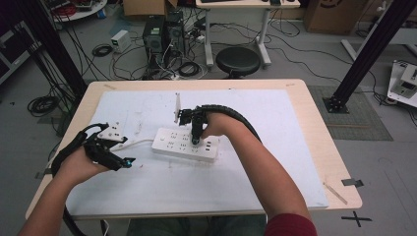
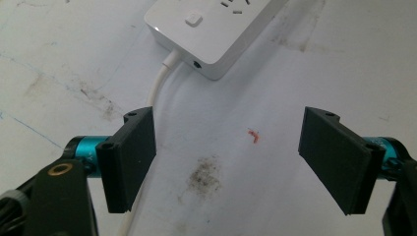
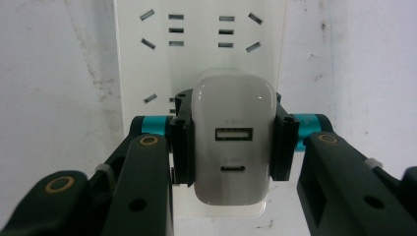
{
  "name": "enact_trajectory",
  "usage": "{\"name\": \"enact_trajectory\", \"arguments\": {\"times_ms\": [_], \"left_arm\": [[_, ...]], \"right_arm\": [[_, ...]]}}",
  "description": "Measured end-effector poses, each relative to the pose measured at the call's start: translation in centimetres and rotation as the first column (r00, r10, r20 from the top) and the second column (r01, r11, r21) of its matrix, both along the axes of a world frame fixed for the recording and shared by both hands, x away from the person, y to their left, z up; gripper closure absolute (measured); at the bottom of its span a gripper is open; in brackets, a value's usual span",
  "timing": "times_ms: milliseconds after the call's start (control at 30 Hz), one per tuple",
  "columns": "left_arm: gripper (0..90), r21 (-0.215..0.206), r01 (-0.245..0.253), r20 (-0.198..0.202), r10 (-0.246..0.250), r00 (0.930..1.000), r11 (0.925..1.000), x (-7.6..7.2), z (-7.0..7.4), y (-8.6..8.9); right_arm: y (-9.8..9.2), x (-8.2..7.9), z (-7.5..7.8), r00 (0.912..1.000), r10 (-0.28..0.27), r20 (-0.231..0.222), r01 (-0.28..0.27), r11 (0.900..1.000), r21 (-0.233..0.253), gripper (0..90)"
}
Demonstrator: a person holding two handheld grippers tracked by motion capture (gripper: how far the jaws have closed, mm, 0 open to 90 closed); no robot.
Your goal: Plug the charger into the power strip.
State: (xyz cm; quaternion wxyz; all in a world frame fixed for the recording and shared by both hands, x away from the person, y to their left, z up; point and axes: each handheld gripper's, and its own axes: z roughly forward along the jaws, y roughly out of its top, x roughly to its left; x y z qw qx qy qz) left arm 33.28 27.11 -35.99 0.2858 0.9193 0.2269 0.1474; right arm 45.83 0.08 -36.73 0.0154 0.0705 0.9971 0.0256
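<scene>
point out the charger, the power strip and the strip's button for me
charger (image 3: pixel 231 142): right gripper view, its white face by the two ports
power strip (image 1: pixel 172 141): high view, its top face left of the right gripper
power button (image 2: pixel 193 20): left gripper view, the square button near the strip's cable end

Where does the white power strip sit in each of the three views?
High view: power strip mid-table, under the right gripper.
Left gripper view: its cable end at top centre.
Right gripper view: upright behind the clamped charger.
Shared landmark: the strip's socket slots.
</scene>
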Motion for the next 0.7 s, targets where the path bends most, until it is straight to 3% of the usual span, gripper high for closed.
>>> {"name": "enact_trajectory", "arguments": {"times_ms": [367, 433, 467, 500, 567, 633, 700], "left_arm": [[22.1, -0.005, -0.01, 0.004, 0.01, 0.9999, 0.9999, 0.3, 0.1, 0.2], [22.1, -0.001, -0.007, 0.004, 0.007, 1.0, 1.0, 0.4, 0.2, 0.2], [22.1, -0.005, -0.006, 0.008, 0.006, 0.9999, 1.0, 0.4, 0.2, 0.2], [22.1, -0.006, -0.004, 0.005, 0.004, 1.0, 1.0, 0.5, 0.2, 0.2], [22.1, -0.006, -0.003, 0.007, 0.003, 1.0, 1.0, 0.6, 0.2, 0.1], [22.1, -0.007, 0.001, 0.008, -0.001, 1.0, 1.0, 0.7, 0.3, 0.1], [22.1, -0.019, 0.002, 0.016, -0.002, 0.9999, 0.9998, 0.9, 0.4, 0.0]], "right_arm": [[0.0, 0.1, 0.1, 1.0, -0.006, -0.005, 0.006, 1.0, 0.0, 63.2], [-0.2, 0.1, 0.2, 0.9999, -0.003, -0.011, 0.004, 1.0, 0.012, 58.2], [-0.4, 0.1, 0.3, 0.9999, 0.005, -0.013, -0.005, 0.999, 0.032, 46.5], [-0.8, 0.1, 0.6, 0.9993, -0.031, -0.019, 0.032, 0.996, 0.081, 42.2], [-1.7, 0.0, 1.0, 0.9975, -0.056, -0.042, 0.061, 0.989, 0.133, 40.6], [-2.8, -0.2, 1.5, 0.9953, -0.088, -0.04, 0.095, 0.975, 0.201, 37.3], [-4.1, -0.5, 1.9, 0.9917, -0.119, -0.05, 0.128, 0.955, 0.269, 32.6]]}}
